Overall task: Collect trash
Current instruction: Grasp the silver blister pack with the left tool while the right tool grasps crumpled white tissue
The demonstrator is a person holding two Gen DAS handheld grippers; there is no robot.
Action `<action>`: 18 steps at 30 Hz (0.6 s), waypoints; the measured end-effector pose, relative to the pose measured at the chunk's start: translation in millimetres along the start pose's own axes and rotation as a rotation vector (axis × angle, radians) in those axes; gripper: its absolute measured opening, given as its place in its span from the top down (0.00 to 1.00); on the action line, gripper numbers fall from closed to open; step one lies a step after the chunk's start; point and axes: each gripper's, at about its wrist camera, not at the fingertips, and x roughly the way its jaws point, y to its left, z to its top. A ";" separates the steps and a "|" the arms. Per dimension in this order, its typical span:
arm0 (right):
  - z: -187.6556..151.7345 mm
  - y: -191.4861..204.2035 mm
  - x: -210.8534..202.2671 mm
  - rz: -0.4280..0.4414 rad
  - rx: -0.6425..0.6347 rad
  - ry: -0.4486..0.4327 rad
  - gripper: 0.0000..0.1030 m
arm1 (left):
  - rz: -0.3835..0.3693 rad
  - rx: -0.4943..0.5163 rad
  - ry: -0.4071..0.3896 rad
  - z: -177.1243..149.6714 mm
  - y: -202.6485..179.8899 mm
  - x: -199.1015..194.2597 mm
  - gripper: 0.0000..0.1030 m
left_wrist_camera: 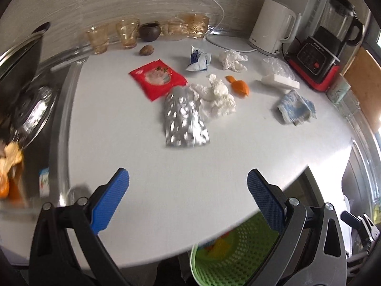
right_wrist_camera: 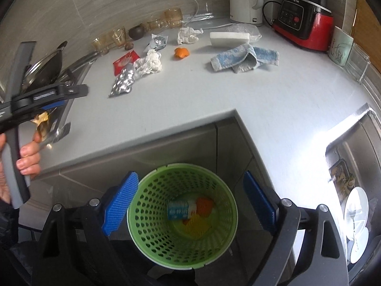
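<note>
The right gripper hangs over the green bin, which sits on the floor below the near edge of the counter; its blue pads are spread wide with nothing between them, just the bin's mouth showing in the gap. Down in the bin there's a blue-and-white packet with something orange and something yellow next to it, but they're blurry, so can't say what those are. The left gripper is over the counter, jaws spread and empty in its own view. In the right view you only see it from the side at the far left, held by a hand that's cut off by the frame, and there's some shiny crinkly stuff right by it that I can't make out. Trash still on the counter: a silver foil pack nearest, touching a wad of white tissue on its right, a red wrapper behind it partly under the foil, an orange peel, a blue-and-white wrapper, and another tissue ball further back. A blue cloth lies off to the right near a white block with clear plastic behind it. The left edge of the left view is smeared; only orange blobs there.
</note>
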 end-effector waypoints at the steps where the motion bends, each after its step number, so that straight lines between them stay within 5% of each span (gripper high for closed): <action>1: 4.7 1.0 1.4 -0.002 0.002 -0.003 0.13 | -0.002 -0.003 0.005 7.6 0.6 9.4 0.08; 12: 79.2 12.0 37.4 -0.035 0.012 -0.046 0.12 | 0.025 -0.053 0.071 55.7 8.2 89.0 0.08; 18: 103.4 15.5 56.6 -0.039 0.018 -0.049 0.12 | 0.059 -0.015 0.105 64.3 1.4 113.2 0.20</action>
